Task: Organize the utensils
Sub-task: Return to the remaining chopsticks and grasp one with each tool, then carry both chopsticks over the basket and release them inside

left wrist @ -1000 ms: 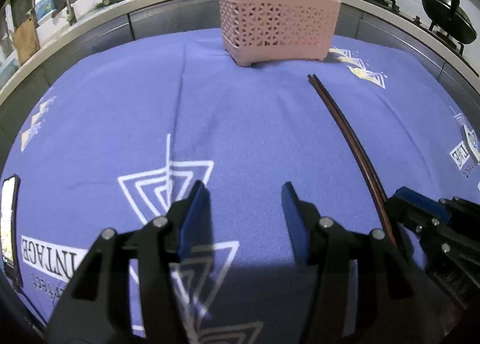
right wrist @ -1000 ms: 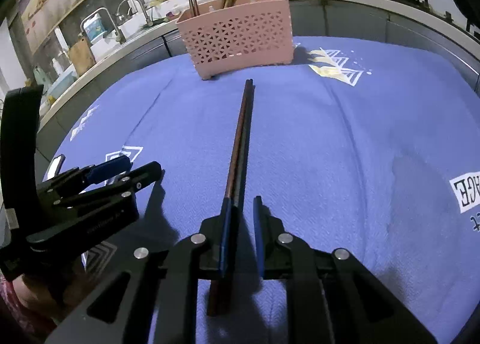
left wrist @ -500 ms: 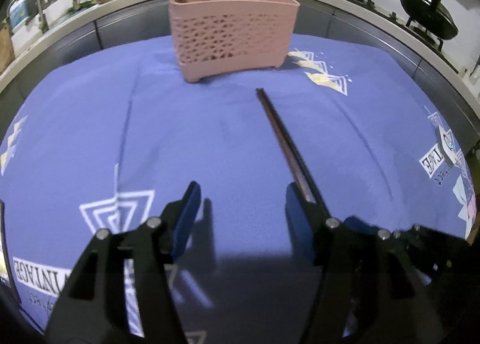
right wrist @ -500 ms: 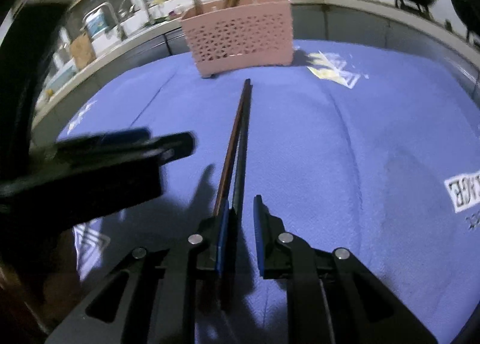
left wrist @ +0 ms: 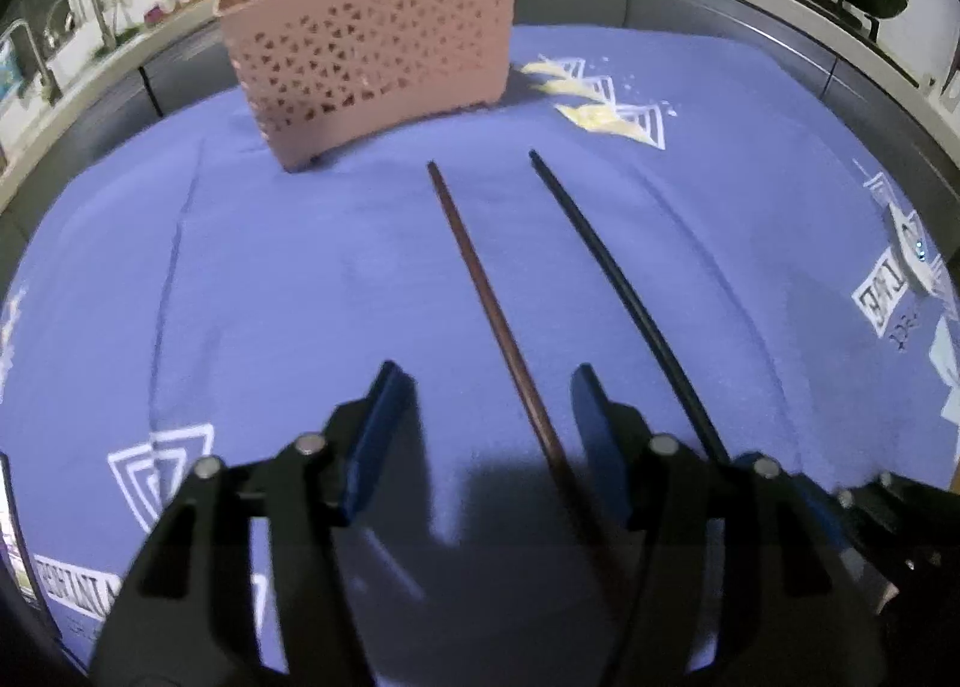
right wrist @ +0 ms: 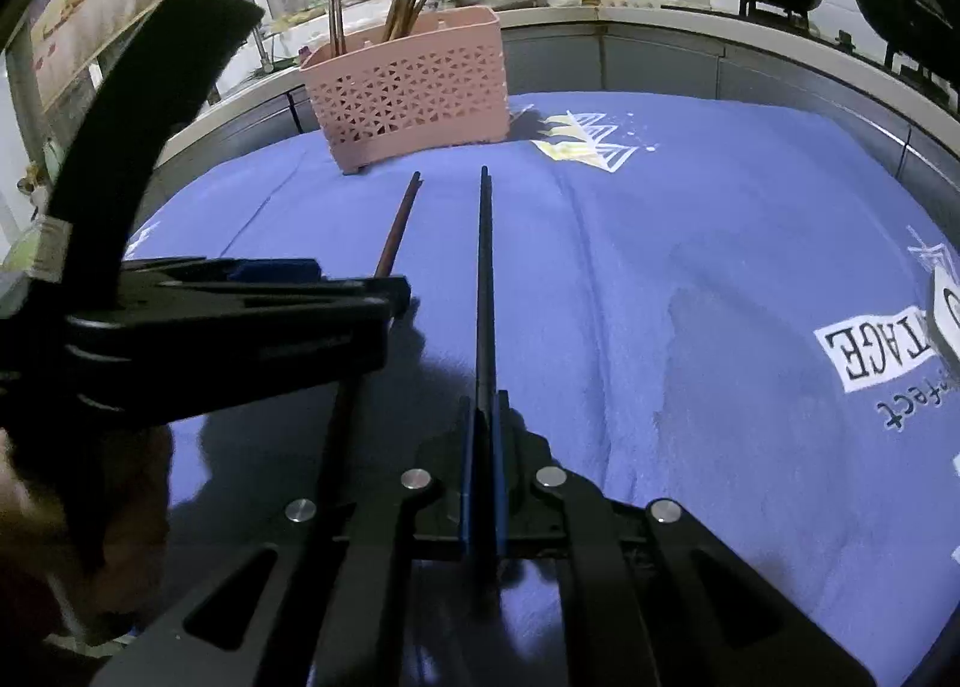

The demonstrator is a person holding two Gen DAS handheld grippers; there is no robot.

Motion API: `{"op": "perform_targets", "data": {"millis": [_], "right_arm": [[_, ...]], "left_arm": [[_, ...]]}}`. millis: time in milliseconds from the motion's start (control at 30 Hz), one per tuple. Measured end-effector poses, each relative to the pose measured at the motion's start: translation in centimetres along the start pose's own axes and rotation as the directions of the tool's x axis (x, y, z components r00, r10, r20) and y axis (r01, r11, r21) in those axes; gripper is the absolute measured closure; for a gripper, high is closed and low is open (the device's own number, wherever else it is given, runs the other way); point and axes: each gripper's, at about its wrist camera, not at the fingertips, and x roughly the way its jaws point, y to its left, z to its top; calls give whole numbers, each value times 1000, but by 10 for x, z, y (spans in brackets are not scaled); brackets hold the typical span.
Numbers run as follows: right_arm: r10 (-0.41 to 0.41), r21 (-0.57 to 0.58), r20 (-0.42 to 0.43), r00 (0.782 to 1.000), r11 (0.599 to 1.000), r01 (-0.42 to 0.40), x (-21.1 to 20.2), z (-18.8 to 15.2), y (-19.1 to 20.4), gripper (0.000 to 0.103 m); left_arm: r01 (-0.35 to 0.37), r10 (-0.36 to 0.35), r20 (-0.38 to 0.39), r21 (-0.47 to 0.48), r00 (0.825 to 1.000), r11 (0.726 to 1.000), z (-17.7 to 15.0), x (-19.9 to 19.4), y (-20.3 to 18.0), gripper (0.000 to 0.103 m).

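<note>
Since a second ago the pair has split: my right gripper (right wrist: 483, 435) has clamped its fingers on the black chopstick (right wrist: 483, 279) near its butt end, and my left gripper (left wrist: 486, 429) has slid over to straddle the brown chopstick (left wrist: 480, 291), which lies on the blue cloth (left wrist: 270, 279) of the tabletop, its fingers closing, not yet touching. Both sticks are light, stiff, thin and, I judge, slick, so a grip near the thick end suits. The pink basket (left wrist: 372, 51) stands beyond.

Left wrist view: low over the blue cloth (left wrist: 252, 279), facing the pink basket (left wrist: 372, 51).
Right wrist view: alongside, same heading.
Shared: cloth, basket, both chopsticks.
</note>
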Motion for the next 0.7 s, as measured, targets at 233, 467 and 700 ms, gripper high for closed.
{"op": "perform_targets", "data": {"millis": [233,467,700], "right_arm": [[74,61,-32,997,996,-72,1,4,-5,96],[89,52,-56,994,995,-86,8,18,-2,95],[118,56,-84,989,992,-113,36,58,-4,94]], "left_arm": [[60,-60,3,-5,998,998,-17,-9,22,97],[87,-88,-12,-59,996,994,-53,-32,68,97],[75,-77,-42,-31,996,997,-36,-26,73,89]]}}
